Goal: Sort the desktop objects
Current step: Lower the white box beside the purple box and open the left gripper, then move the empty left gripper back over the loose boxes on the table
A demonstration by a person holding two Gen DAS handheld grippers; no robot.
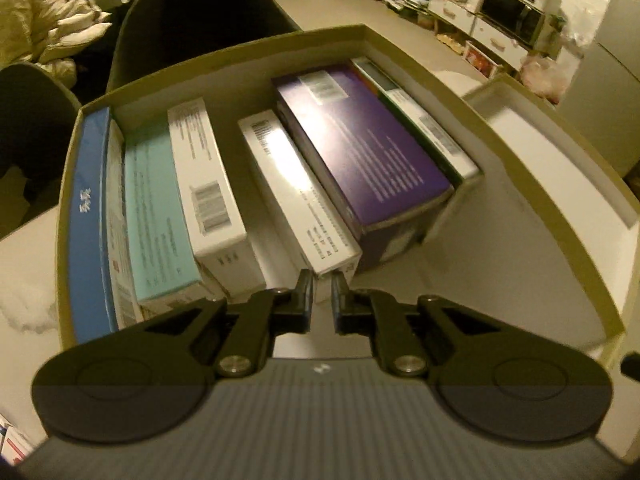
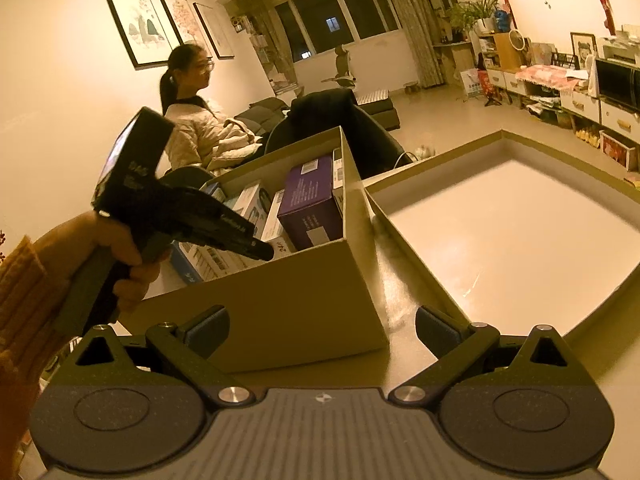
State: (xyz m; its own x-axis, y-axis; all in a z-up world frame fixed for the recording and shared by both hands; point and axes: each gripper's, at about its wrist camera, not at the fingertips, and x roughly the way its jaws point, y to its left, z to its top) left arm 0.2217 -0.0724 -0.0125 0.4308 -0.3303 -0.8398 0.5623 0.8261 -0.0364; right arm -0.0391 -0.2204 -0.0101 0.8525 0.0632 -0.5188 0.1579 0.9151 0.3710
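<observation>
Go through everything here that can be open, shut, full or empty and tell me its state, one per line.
Left gripper: shut, nothing visibly between its fingers, over the near end of the white box.
Right gripper: open, empty.
Cardboard box: lid off, partly filled with packages standing side by side.
Purple box: closed, inside the cardboard box.
Teal box: closed, inside too.
Shallow tray: empty.

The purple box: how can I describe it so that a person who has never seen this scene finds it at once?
Look into the open cardboard box on the table, where several packets stand in a row. The purple box is toward the right end, between a white packet and a green-and-white packet. It is the only dark purple one and has a white barcode label.
</observation>
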